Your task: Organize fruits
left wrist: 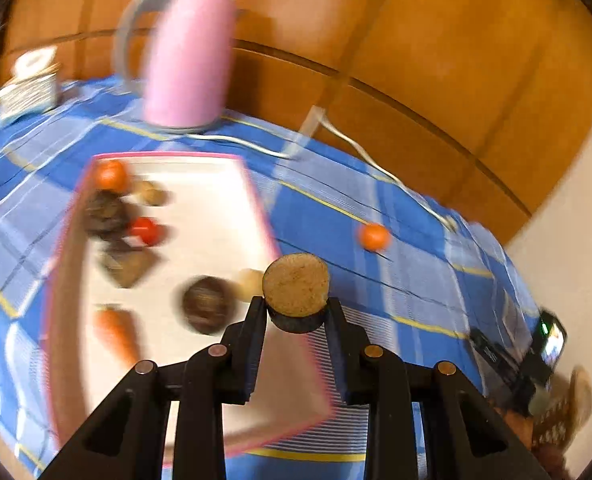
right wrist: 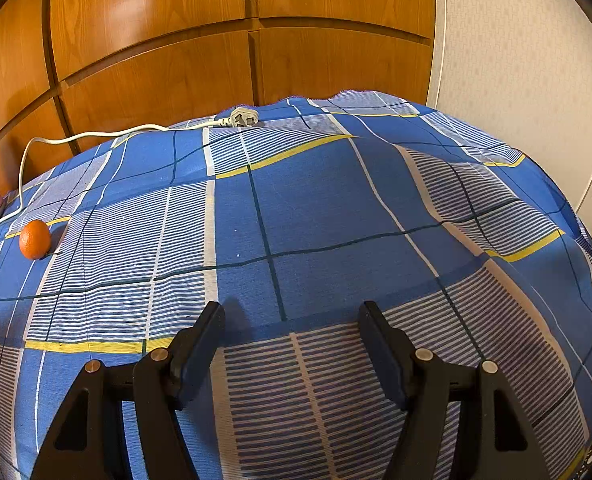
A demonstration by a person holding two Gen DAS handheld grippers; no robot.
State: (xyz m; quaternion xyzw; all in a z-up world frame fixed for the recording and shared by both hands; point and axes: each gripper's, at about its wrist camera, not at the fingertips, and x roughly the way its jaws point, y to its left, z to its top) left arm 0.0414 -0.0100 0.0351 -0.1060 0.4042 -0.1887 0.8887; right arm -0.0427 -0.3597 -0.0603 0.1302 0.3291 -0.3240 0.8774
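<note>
No brand, label or writing can be read in either view; the small stack of printed boxes point(left wrist: 29, 88) at the far left of the left wrist view is too blurred to make out.

The left gripper point(left wrist: 296, 312) is clamped on a round, flat-topped brown piece with a dark rind point(left wrist: 296, 294), held above the near right edge of the white rectangular tray with a pink rim point(left wrist: 255, 196). On that tray lie an orange round fruit point(left wrist: 111, 175), a red round fruit point(left wrist: 145, 231), a long orange carrot point(left wrist: 117, 334), a dark round fruit point(left wrist: 207, 305) and several other brownish pieces, all smeared by motion.

Only the left wrist view shows the tray, a tall pink kettle with a grey handle point(left wrist: 187, 60) behind it, and a dark device with a lit screen point(left wrist: 552, 340) at the right edge.

Both views show the small orange tangerine point(right wrist: 35, 239) lying alone on the blue checked tablecloth point(right wrist: 320, 216), right of the tray, and the white power cord point(right wrist: 95, 135). Only the right wrist view shows the cord's white plug point(right wrist: 244, 117) at the cloth's far edge.

The right gripper point(right wrist: 291, 312) hangs over bare cloth with its jaws apart, nothing between them.
</note>
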